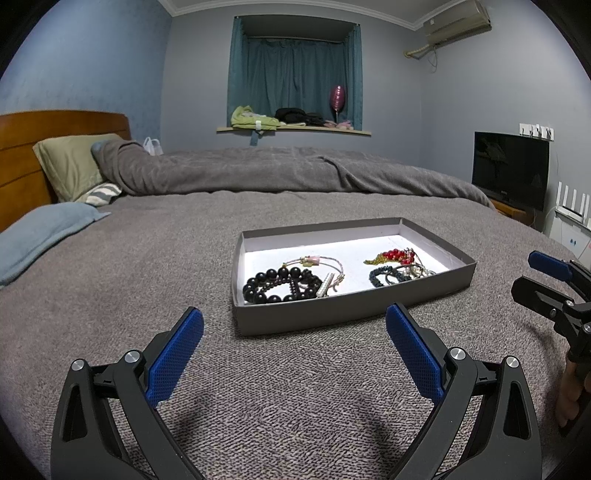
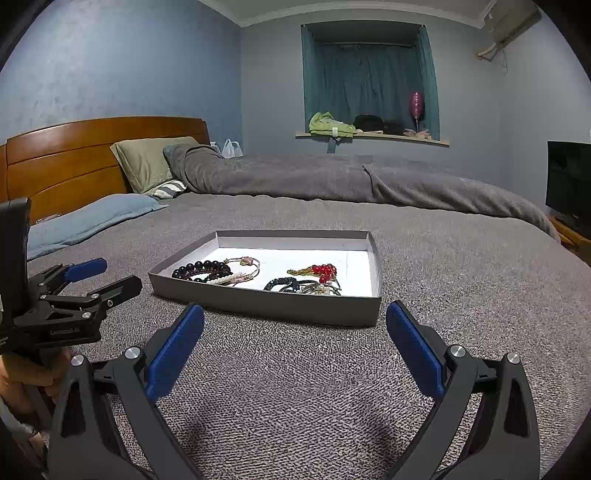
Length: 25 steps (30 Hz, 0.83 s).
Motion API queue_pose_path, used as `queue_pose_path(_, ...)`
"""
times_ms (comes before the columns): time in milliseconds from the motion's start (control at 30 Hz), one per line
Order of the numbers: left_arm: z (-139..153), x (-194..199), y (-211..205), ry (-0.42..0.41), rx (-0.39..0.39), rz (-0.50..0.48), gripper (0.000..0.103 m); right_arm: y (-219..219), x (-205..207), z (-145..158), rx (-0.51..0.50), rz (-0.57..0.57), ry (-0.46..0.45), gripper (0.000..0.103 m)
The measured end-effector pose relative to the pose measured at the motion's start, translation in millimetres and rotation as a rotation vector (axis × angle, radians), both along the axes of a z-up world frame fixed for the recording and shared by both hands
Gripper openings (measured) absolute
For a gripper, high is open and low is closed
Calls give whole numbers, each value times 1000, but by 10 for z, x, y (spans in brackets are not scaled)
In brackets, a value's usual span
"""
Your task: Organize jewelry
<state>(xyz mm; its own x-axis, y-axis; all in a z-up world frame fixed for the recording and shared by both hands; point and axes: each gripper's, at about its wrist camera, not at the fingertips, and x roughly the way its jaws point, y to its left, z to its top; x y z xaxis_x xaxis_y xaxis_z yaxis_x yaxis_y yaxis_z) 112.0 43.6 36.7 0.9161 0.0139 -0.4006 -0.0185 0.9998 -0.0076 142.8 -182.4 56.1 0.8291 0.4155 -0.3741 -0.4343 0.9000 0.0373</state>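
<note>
Room: blue-walled bedroom; curtained window at 12 o'clock.
Surface: grey bedspread; headboard at 10 o'clock.
Tray: grey, shallow, on the bedspread ahead of both grippers; holds black beads at its 8 o'clock and red beads at 2 o'clock.
Left view only: TV, air conditioner.
Right view only: whole headboard.
Left gripper: fingers spread, empty, low over the bedspread.
Right gripper: fingers spread, empty, level with the left gripper.
</note>
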Motion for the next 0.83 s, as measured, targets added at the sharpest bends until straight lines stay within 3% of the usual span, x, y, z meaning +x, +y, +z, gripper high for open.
queue_pose_path(833, -13, -8, -5, 4, 3, 3, 98, -12, -1, 1, -2, -5, -1, 97)
